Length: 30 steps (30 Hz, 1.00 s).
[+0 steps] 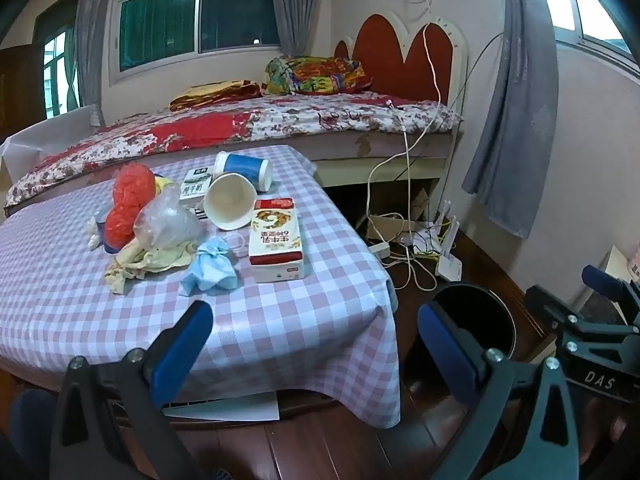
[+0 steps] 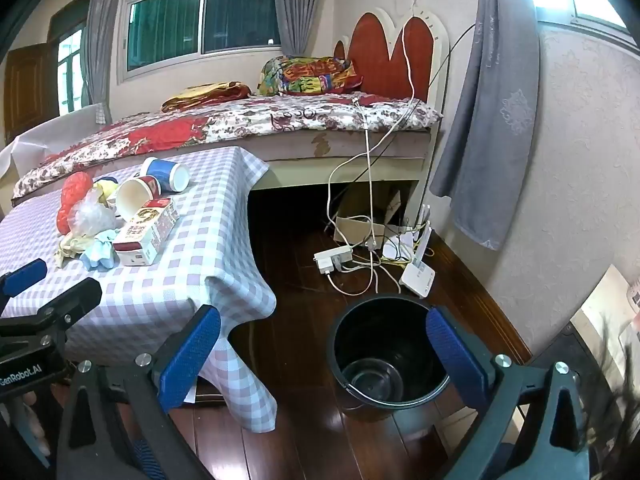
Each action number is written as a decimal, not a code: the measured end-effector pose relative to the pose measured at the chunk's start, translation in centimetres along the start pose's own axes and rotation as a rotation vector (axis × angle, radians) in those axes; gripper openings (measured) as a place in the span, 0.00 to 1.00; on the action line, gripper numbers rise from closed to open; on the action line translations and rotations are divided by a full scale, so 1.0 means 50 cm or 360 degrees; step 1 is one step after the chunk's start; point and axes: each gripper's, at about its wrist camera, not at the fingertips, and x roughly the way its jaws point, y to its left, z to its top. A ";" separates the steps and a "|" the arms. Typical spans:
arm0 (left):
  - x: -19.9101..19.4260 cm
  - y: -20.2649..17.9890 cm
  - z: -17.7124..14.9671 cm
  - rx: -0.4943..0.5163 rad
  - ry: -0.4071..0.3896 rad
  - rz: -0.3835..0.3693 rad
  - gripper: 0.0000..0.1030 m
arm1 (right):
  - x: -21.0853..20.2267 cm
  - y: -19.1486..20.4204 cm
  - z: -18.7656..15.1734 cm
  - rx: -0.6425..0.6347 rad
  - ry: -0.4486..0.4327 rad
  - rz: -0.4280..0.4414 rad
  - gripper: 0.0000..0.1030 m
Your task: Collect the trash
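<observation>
Checked lilac-and-white cloth covered the table (image 1: pixel 304 320), and the trash sat in a heap ahead and to the left of the left tongs (image 1: pixel 316 336), which gaped wide and held nothing. Nearest them lay a crumpled blue wad (image 1: pixel 210 268), and just beside it a milk carton (image 1: pixel 276 240), its long axis running away from the tongs. Behind stood two tipped paper cups (image 1: pixel 230 206), a clear bag (image 1: pixel 168 220) and red netting (image 1: pixel 130 204). The right tongs (image 2: pixel 324 354), equally wide and empty, hung over the black bin (image 2: pixel 384 352) on the floor, well apart from the heap; the left looked the likelier to reach.
</observation>
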 end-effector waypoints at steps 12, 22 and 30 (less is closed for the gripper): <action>0.016 0.006 -0.012 -0.0007 -0.0001 -0.0010 1.00 | -0.005 0.002 -0.001 0.0004 -0.0011 -0.0002 1.00; 0.005 -0.004 -0.016 -0.0014 0.0005 -0.0009 1.00 | -0.005 -0.003 0.002 0.0003 -0.0010 0.0000 1.00; 0.005 -0.005 -0.015 -0.0015 0.0005 -0.0006 1.00 | -0.003 -0.004 0.003 0.0007 -0.0007 0.0007 1.00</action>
